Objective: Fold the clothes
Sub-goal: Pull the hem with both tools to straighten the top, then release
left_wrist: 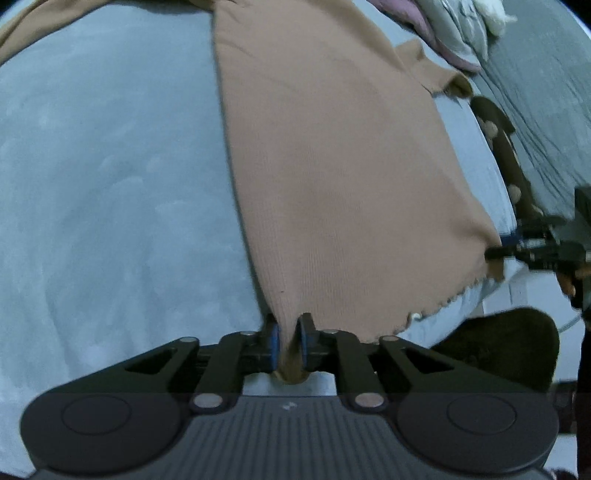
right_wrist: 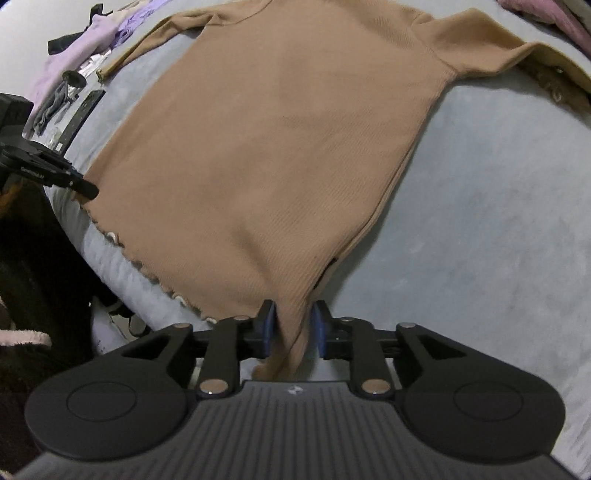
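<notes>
A tan ribbed long-sleeved top (left_wrist: 332,166) lies spread on a pale blue-grey bed surface (left_wrist: 110,184); it fills the middle of the right wrist view (right_wrist: 280,147). My left gripper (left_wrist: 290,332) is shut on one corner of its frilled hem. My right gripper (right_wrist: 293,325) holds the opposite hem corner between its blue pads, with a small gap beside the cloth. Each gripper shows in the other's view, the right one (left_wrist: 495,253) at the right edge, the left one (right_wrist: 88,190) at the left edge. The sleeves lie spread at the far end.
A heap of pink, grey and white clothes (left_wrist: 454,29) lies at the far right of the bed. Lilac garments (right_wrist: 74,51), a dark phone-like slab (right_wrist: 79,118) and small items lie at the left edge. The bed's near edge drops to a dark floor area (right_wrist: 37,277).
</notes>
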`<state>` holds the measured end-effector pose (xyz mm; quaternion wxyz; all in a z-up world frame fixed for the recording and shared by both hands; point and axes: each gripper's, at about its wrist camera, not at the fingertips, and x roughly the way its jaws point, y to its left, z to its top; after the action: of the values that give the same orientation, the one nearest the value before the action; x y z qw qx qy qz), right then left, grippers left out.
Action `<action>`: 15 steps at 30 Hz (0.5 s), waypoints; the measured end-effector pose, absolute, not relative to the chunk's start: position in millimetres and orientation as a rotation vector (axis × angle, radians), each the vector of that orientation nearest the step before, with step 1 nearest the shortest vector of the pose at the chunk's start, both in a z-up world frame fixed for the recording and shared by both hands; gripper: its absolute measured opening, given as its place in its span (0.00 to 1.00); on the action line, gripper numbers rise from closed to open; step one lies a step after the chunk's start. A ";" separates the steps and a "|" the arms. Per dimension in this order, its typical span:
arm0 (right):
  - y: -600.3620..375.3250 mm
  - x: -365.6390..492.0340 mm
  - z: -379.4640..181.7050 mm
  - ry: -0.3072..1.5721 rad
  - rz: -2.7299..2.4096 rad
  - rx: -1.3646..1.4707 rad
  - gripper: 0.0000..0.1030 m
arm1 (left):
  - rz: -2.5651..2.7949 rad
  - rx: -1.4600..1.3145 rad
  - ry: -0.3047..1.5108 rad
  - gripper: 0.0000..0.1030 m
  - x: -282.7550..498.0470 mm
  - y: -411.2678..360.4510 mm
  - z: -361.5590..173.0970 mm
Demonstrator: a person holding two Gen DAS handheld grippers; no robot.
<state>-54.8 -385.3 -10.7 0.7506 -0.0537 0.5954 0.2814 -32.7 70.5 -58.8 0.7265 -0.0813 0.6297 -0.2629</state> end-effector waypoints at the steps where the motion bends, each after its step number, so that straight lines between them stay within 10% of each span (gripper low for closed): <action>1: -389.3 -52.7 -9.1 1.292 0.610 -0.110 0.37 | -0.587 -0.153 1.384 0.50 -29.8 69.8 -53.4; 6: -406.7 -30.0 -0.4 1.256 0.590 -0.041 0.52 | -0.642 0.038 1.394 0.70 -17.9 69.3 -30.4; 15: -426.0 -20.4 -6.6 1.391 0.611 -0.118 0.54 | -0.638 0.125 1.375 0.70 30.7 62.8 -18.4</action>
<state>-20.4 -426.0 -6.6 0.7236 -0.0534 0.6300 0.2770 30.7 62.8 -18.4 0.7245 0.0566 0.6231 -0.2891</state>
